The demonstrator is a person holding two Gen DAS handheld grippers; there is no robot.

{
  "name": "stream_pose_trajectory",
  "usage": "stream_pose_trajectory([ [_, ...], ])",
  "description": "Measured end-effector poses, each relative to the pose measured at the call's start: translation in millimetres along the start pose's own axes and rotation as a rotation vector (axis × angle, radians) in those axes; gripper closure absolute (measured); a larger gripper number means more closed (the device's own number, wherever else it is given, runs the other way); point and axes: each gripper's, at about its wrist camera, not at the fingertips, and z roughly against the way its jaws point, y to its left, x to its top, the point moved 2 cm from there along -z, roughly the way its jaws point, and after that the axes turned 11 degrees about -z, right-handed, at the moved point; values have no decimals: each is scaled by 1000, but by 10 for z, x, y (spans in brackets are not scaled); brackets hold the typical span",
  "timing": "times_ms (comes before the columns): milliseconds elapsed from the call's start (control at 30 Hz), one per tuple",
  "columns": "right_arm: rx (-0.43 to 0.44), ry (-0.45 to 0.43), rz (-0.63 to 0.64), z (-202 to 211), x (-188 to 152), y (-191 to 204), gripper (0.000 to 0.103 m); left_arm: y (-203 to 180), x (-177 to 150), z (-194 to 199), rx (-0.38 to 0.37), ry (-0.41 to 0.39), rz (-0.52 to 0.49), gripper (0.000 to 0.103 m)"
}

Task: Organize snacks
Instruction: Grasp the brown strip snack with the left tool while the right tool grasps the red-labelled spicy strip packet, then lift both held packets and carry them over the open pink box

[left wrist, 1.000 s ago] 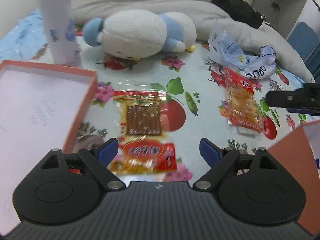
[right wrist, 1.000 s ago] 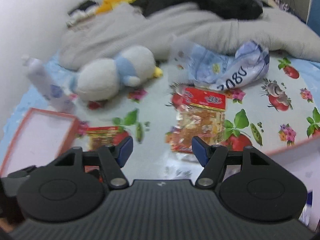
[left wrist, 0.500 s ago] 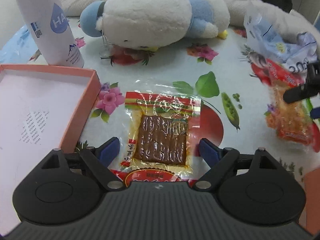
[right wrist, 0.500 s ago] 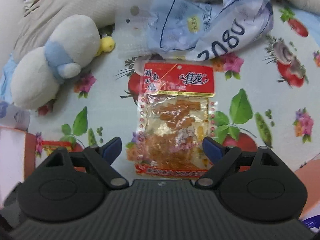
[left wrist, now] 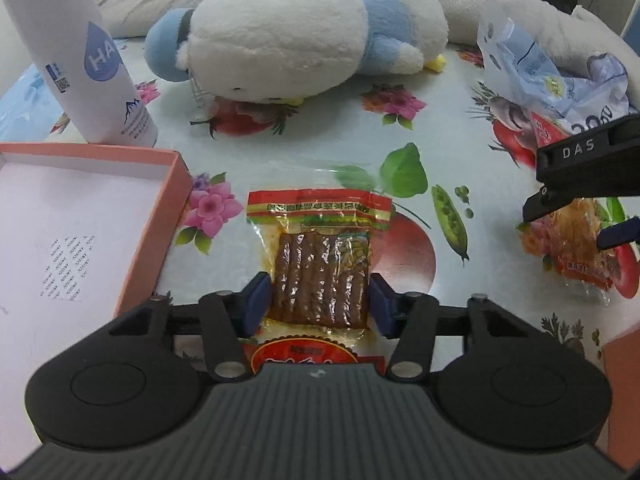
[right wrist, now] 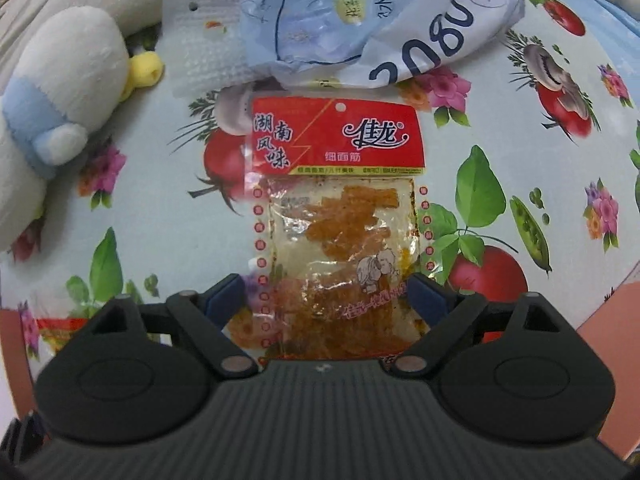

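Note:
A clear packet of brown snack sticks (left wrist: pixel 320 272) with a red-and-yellow top lies on the fruit-print cloth. My left gripper (left wrist: pixel 318 300) stands over it, jaws closing, with the blue pads (left wrist: pixel 258 300) touching the packet's two sides. A red-topped packet of orange strips (right wrist: pixel 336 208) lies flat under my right gripper (right wrist: pixel 326 300). Its jaws are opening, and the packet sits between them with the pads clear of its edges. In the left wrist view the same orange packet (left wrist: pixel 576 248) shows at the right under the right gripper (left wrist: pixel 568 226).
An open orange box with a white inside (left wrist: pixel 172 200) sits left of the brown packet; another orange box corner (right wrist: pixel 608 320) is at the right. Behind lie a white-and-blue plush toy (left wrist: pixel 300 28), a white bottle (left wrist: pixel 92 60) and a crumpled blue-white bag (right wrist: pixel 360 12).
Both grippers came forward and down over their packets. The left jaws narrowed onto the brown packet's sides. The right jaws spread wider around the orange packet.

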Motion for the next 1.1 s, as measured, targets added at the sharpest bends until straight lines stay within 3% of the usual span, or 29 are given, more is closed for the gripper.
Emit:
stream_pose_trajectory([
  [100,17,-7,10,20,-8,-1,18,9,-4,19,-7,-6,-13,47],
  [267,43,-27,48,107,-50,-2,53,82,-23,68,-36,-7,42,47],
  [400,107,-13,76,213,-127,-22,67,168,-73,128,-71,-1,122,47],
  [733,291,-22,168,728,-694,-146,69,286,-302,443,-95,4,191,47],
  [933,329,-40,235,1077,-1083,-278,69,360,-517,794,-131,4,251,47],
  [1100,350,-48,254,1367,-1305,-441,69,298,-603,1219,-146,-4,236,47],
])
